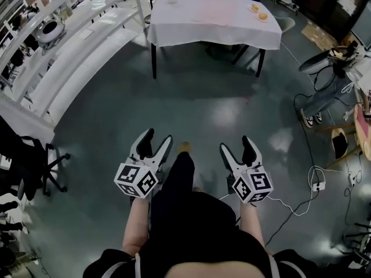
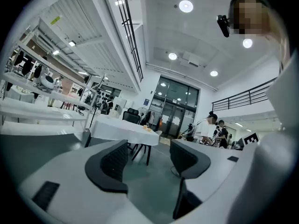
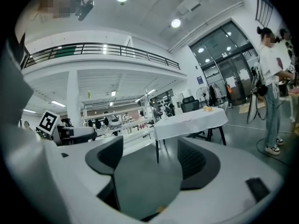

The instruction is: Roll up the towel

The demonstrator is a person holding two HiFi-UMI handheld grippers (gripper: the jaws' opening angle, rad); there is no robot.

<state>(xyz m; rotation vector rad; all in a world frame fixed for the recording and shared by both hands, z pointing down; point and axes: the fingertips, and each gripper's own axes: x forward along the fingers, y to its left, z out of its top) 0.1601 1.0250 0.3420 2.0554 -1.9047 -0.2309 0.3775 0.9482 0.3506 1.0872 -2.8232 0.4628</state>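
Observation:
I stand on a grey floor, well back from a table covered with a white cloth. A pale pink flat patch lies on that cloth; I cannot tell whether it is the towel. My left gripper and right gripper are held side by side at waist height, both pointing towards the table. The left gripper is open, with only floor between its dark pads. The right gripper is open too, with nothing between its pads. The table shows beyond the jaws, also in the left gripper view.
Long white benches run along the left. A black office chair stands at my left. Cables and a power strip lie on the floor at the right. A person stands right of the table. Small orange things sit on the table's right end.

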